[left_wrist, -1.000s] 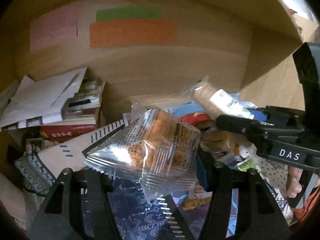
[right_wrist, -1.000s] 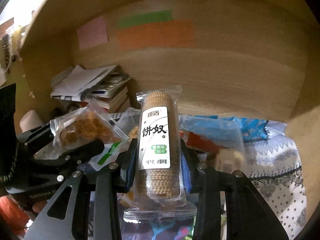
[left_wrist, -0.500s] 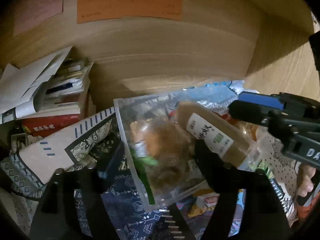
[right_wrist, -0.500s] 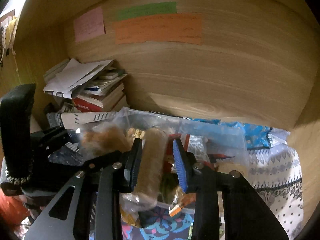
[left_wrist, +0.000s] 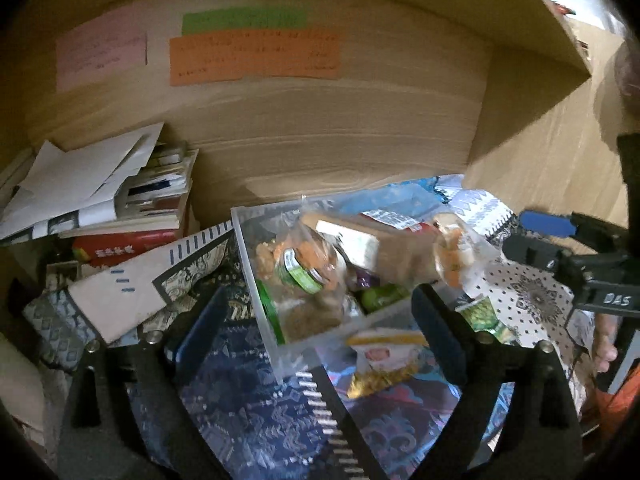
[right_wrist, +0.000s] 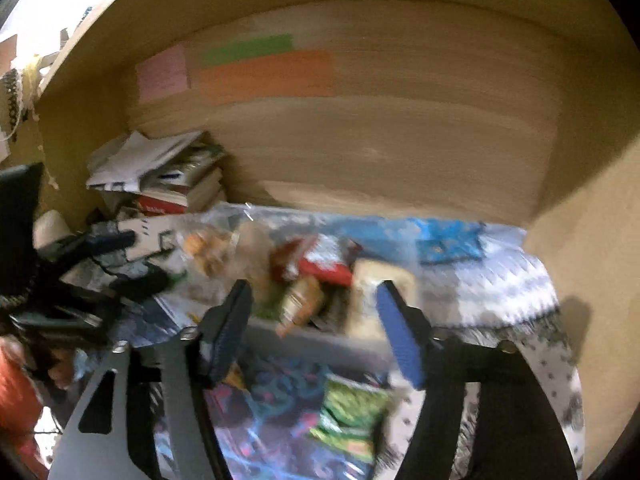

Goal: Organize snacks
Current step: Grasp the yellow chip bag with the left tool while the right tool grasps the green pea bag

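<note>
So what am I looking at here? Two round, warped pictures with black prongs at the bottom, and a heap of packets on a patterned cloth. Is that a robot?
No robot: a person holds a two-finger black plastic gripper in each hand, each with a wide-angle camera looking along its fingers, which is what bends the pictures. One picture comes from the left gripper, the other from the right gripper. Both look into a wooden alcove with coloured paper notes stuck on its back wall and a stack of books and papers at the left. On the patterned cloth stands a clear plastic box full of wrapped snacks; a green snack packet lies loose in front. Both sets of jaws are opening, with nothing between them.
</note>
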